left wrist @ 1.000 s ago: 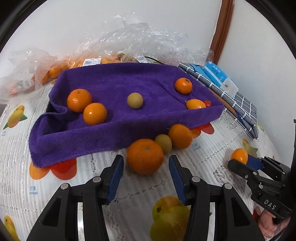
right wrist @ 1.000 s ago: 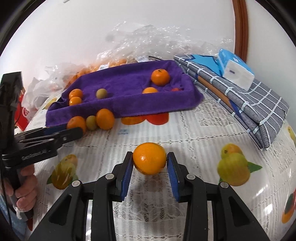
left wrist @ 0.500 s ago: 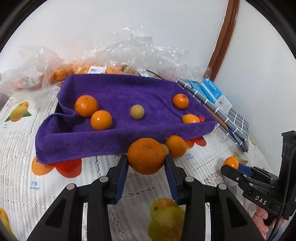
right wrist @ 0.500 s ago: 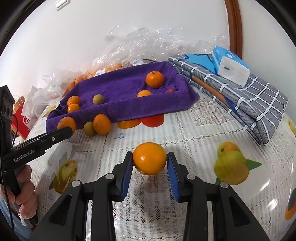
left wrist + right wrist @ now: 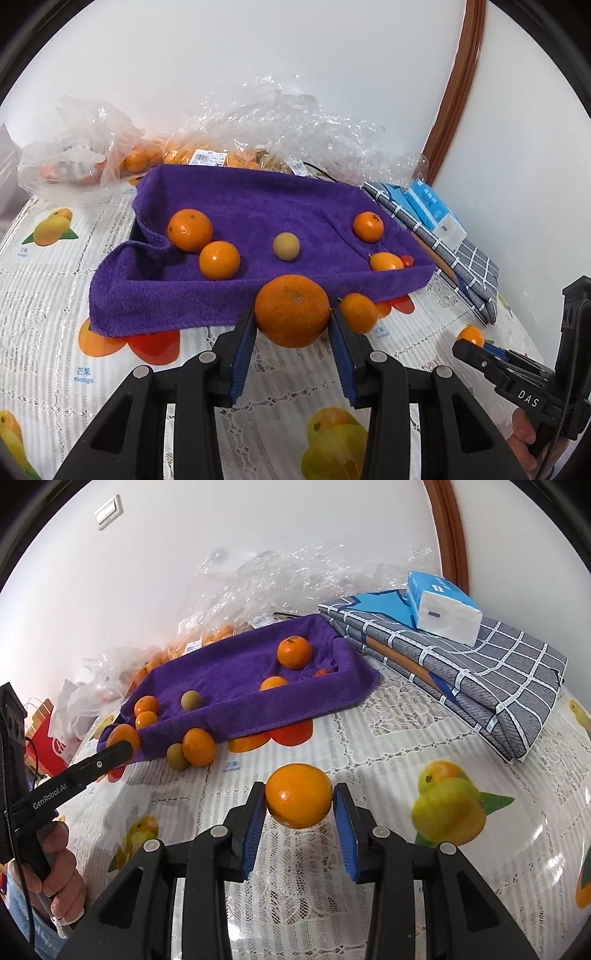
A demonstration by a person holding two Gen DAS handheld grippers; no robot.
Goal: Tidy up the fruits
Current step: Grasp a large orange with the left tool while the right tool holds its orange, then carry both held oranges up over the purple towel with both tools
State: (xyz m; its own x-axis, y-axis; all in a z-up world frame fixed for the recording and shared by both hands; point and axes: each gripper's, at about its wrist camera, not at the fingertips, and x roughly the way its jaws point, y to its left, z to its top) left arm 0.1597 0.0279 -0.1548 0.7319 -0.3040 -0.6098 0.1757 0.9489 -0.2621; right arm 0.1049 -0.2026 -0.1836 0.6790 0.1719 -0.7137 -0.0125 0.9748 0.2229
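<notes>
While the left gripper (image 5: 292, 325) pinches a large mandarin (image 5: 291, 310) just above the fruit-print tablecloth (image 5: 44, 302), close before the purple towel-lined tray (image 5: 258, 206), the right gripper (image 5: 299, 812) clamps a smaller orange (image 5: 298, 795) over the lace cloth, well apart from that tray.

Bright even light, soft shadows, sharp focus, fisheye bending, dark corners

Table w/ fruit-print cloth (image 5: 424, 746): towel-lined tray (image 5: 207, 299), folded fabric (image 5: 491, 664).
</notes>
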